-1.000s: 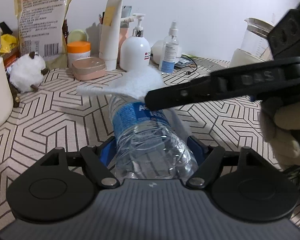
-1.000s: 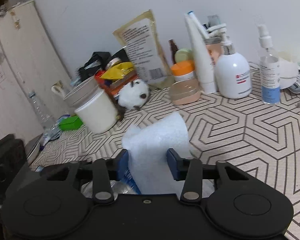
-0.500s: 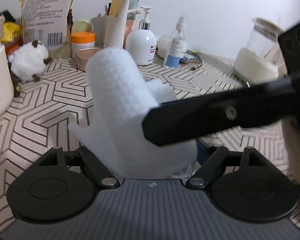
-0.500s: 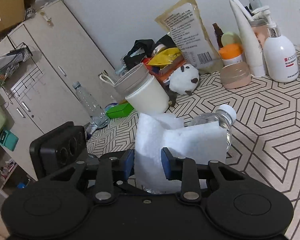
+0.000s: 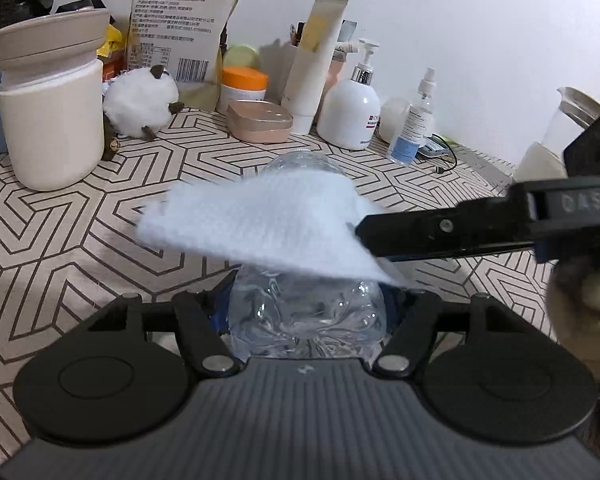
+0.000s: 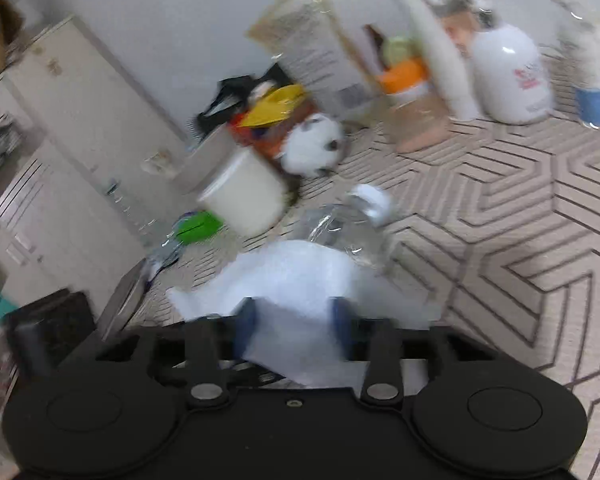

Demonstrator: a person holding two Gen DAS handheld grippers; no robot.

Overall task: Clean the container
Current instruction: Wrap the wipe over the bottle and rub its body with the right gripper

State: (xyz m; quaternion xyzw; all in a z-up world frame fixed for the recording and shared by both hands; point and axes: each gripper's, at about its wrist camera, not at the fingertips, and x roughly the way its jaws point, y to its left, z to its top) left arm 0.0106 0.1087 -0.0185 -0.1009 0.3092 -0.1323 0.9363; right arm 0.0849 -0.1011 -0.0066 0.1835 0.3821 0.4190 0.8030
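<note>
The left gripper [image 5: 306,304] sits at the bottom centre of the left wrist view, its two jaws pressed against the sides of a clear plastic bottle [image 5: 304,312] and holding it firmly by its crumpled base, so the bottle points away from the camera over the patterned tablecloth [image 5: 60,240]. A folded white wipe [image 5: 260,224] lies draped across the bottle's middle. It is held at its right edge by the right gripper [image 6: 294,320], which reaches in as a dark bar from the right side of that view. In the blurred right wrist view the wipe fills the gap between the blue-tipped jaws at lower centre; those jaws are opening, and the blur hides whether the pads still press the cloth. Beyond the wipe there, the bottle's neck and white cap [image 6: 374,200] show at centre frame. Along the wall at the top of the left view stand a cream jar [image 5: 50,120], a fluffy white toy [image 5: 140,106], a pump bottle [image 5: 350,114] and a spray bottle [image 5: 414,128].
</note>
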